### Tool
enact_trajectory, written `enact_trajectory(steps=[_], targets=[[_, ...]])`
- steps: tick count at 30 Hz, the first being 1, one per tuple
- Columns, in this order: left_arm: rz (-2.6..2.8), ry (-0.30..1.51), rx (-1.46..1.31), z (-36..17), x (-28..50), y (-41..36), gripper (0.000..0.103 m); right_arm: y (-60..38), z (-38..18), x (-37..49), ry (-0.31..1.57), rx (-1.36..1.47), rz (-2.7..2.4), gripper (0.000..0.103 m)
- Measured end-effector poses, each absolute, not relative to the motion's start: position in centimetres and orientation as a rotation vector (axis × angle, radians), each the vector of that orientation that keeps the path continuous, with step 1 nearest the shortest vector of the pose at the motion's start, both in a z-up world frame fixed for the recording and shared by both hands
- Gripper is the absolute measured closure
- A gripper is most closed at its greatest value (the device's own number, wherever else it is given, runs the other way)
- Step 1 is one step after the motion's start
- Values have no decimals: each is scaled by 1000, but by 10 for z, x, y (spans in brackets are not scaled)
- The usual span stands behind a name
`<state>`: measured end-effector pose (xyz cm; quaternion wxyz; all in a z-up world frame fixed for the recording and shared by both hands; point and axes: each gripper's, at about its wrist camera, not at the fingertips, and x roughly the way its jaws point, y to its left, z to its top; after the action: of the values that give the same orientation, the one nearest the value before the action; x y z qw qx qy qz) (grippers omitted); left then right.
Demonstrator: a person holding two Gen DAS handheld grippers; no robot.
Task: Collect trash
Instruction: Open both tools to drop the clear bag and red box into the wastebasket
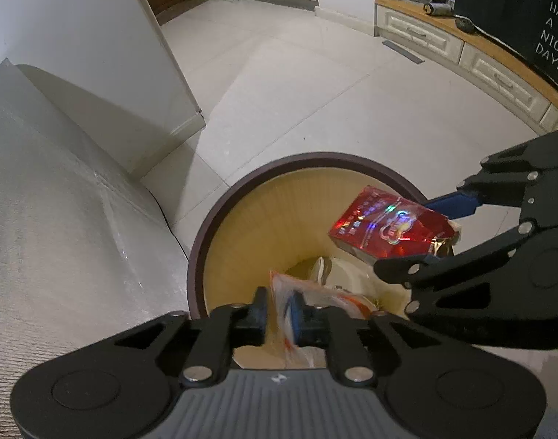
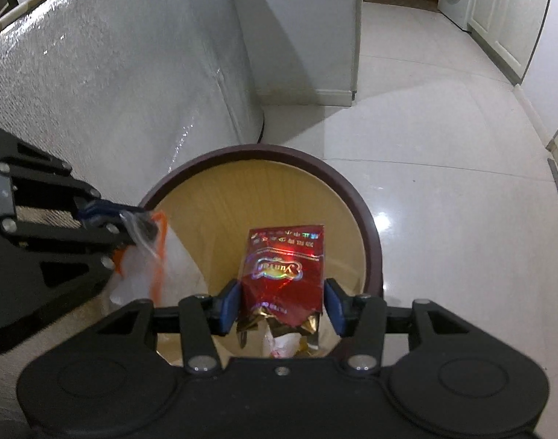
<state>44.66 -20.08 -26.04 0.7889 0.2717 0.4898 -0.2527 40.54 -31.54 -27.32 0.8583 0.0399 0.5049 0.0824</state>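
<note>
Dropping trash is the step in hand: both grippers hang over the bin [image 2: 370, 226]. Right gripper [image 2: 282, 305] has a red pack [image 2: 284, 267] between its fingers, which stand a bit wider than the pack w/ a gap on one side, so it looks let go, above the bin mouth. Left gripper [image 1: 279, 311] has a clear bag [image 1: 297, 300] w/ orange print between its fingers, slightly parted; can't tell if they pinch it. Next, I'd judge: open wider, let both fall, lift clear. Other trash lies at the bottom. Grippers are near each other; sofa [image 1: 59, 219] is just beside the bin.
</note>
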Motion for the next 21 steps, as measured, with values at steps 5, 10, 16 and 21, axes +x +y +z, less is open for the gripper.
enact_trajectory(steps=[5, 10, 16, 21], targets=[[-531, 1078, 598, -263, 448, -201, 66, -316, -278, 404, 1066, 83, 179, 47], [-523, 1104, 616, -266, 448, -200, 62, -316, -281, 409, 1087, 81, 180, 46], [-487, 1126, 590, -265, 451, -195, 54, -314, -279, 409, 1085, 50, 188, 44], [-462, 1140, 573, -265, 453, -193, 43, -312, -283, 406, 1065, 12, 181, 20]])
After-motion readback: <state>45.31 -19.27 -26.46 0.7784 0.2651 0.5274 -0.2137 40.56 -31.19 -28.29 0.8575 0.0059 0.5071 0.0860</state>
